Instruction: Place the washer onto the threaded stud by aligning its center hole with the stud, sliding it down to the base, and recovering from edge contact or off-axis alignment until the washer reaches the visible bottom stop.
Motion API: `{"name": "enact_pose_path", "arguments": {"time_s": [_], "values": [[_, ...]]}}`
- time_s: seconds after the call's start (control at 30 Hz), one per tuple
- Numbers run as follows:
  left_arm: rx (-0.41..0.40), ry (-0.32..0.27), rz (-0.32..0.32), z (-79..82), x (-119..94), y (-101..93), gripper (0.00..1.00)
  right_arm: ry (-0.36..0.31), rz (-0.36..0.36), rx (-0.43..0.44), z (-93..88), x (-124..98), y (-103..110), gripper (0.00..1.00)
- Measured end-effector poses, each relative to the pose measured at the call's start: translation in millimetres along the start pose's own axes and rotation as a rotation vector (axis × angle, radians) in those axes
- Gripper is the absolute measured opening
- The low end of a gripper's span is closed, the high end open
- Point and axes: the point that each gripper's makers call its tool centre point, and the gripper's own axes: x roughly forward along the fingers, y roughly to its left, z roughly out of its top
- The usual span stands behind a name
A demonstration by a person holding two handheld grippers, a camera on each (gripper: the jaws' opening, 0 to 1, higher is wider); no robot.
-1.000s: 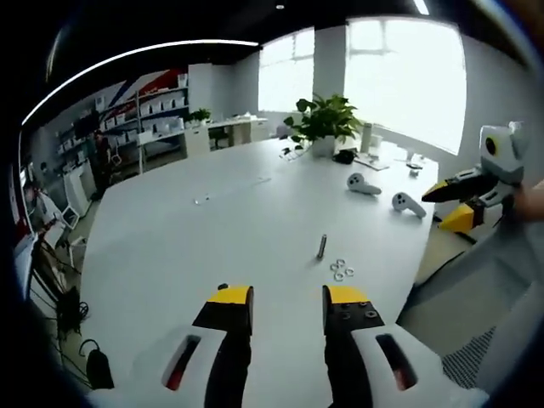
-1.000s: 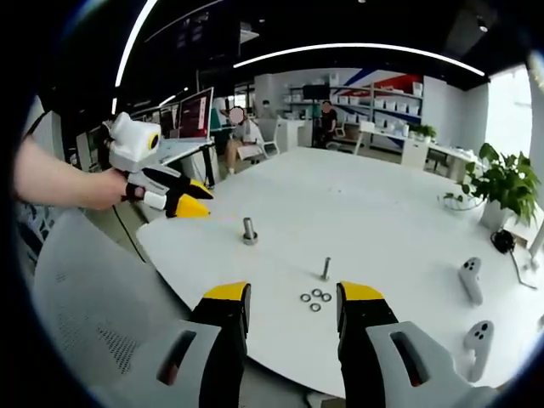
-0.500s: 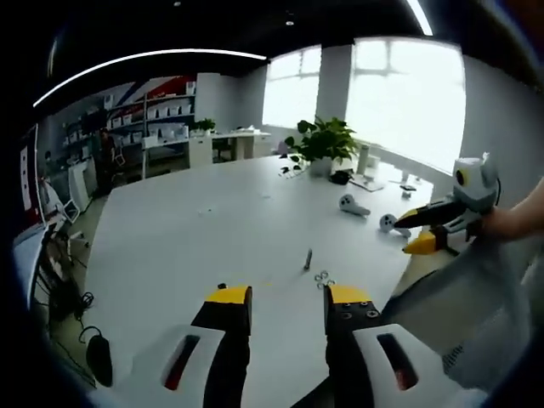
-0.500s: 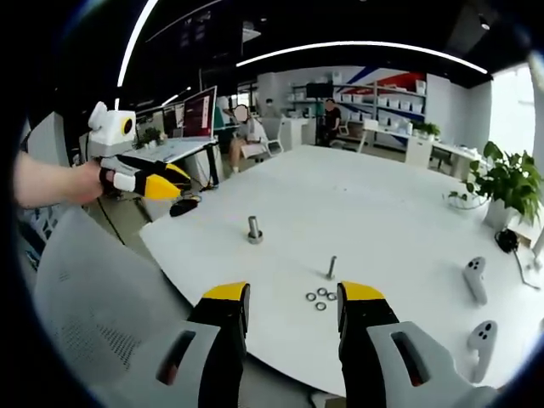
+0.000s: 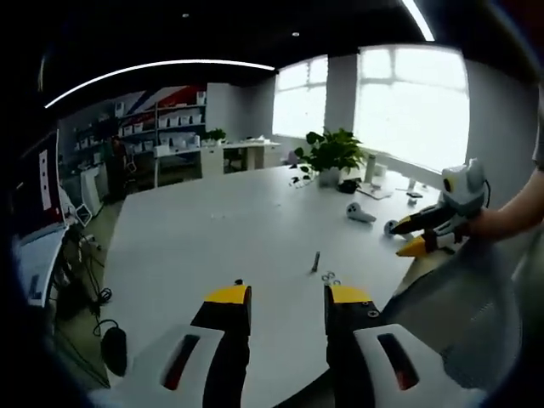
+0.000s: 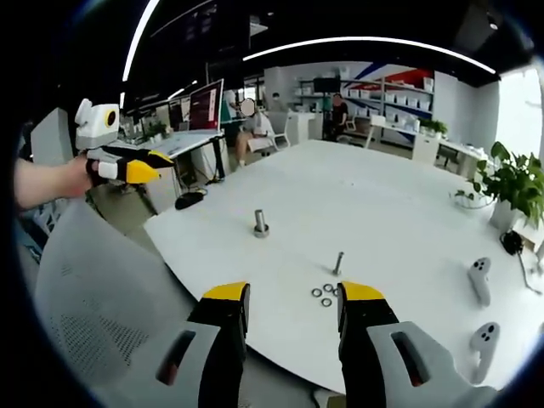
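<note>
A thin threaded stud stands upright on the white table, with several small washers lying loose just in front of it. In the left gripper view the stud and washers sit near the table's right edge. My right gripper is open and empty, held off the table's near edge, short of the washers. My left gripper is open and empty too, well back from the stud. Each gripper appears in the other's view: the right gripper, the left gripper.
A thicker metal post stands left of the stud. Two white controllers lie at the right, a potted plant behind them. A grey mesh chair back is close below the table edge. People sit at desks in the background.
Both views have drawn back from the table, so stud and washers look smaller and farther. The two hands have moved apart. Nothing on the table has moved.
</note>
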Motion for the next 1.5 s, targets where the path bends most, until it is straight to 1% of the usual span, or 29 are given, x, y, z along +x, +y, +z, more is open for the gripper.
{"name": "enact_pose_path", "arguments": {"time_s": [0.07,0.3,0.4,0.47,0.53,0.63,0.77,0.97,1.03,1.13,1.27,1.37,1.4,1.5], "values": [[-0.019,-0.007,0.001,-0.3,-3,0.1,0.33,0.001,-0.002,0.002,0.0,0,0,0.43],[0.013,0.006,-0.004,-6.9,-7,-8.3,0.32,0.004,0.002,0.001,-1.4,0,0,0.43],[0.016,0.003,-0.006,-8.9,-10,-8.3,0.32,0.001,-0.004,-0.001,-0.6,-1,-1,0.43],[0.017,0.010,-0.012,-11.3,-10,-8.9,0.32,0.000,-0.005,0.001,-0.4,-1,-1,0.43],[0.035,0.022,-0.010,-15.8,-11,-9.0,0.32,-0.002,-0.006,0.002,-0.2,-1,-2,0.43],[0.043,0.036,-0.020,-21.6,-11,-11.5,0.32,-0.004,-0.005,0.006,-0.2,-1,-2,0.43],[0.067,0.036,-0.039,-22.7,-9,-16.9,0.32,-0.001,-0.003,0.005,-1.1,-1,-2,0.43],[0.094,0.065,-0.039,-29.2,-6,-20.2,0.31,-0.003,-0.010,0.018,-0.9,-1,-4,0.43],[0.105,0.064,-0.039,-29.0,-6,-20.9,0.31,-0.005,-0.012,0.027,-0.8,-2,-5,0.43],[0.093,0.052,-0.041,-28.1,-7,-19.3,0.31,-0.005,-0.007,0.032,-0.7,-1,-3,0.43],[0.070,0.040,-0.040,-26.7,-8,-17.3,0.32,0.013,0.007,0.011,-3.1,1,2,0.44],[0.072,0.046,-0.032,-28.4,-8,-16.7,0.34,0.020,0.001,0.015,-3.9,0,1,0.44],[0.079,0.049,-0.019,-29.7,-8,-14.8,0.35,0.021,-0.004,0.021,-3.9,0,0,0.44],[0.075,0.062,-0.007,-31.5,-8,-12.0,0.34,0.029,-0.021,0.020,-5.0,-1,-4,0.45]]}}
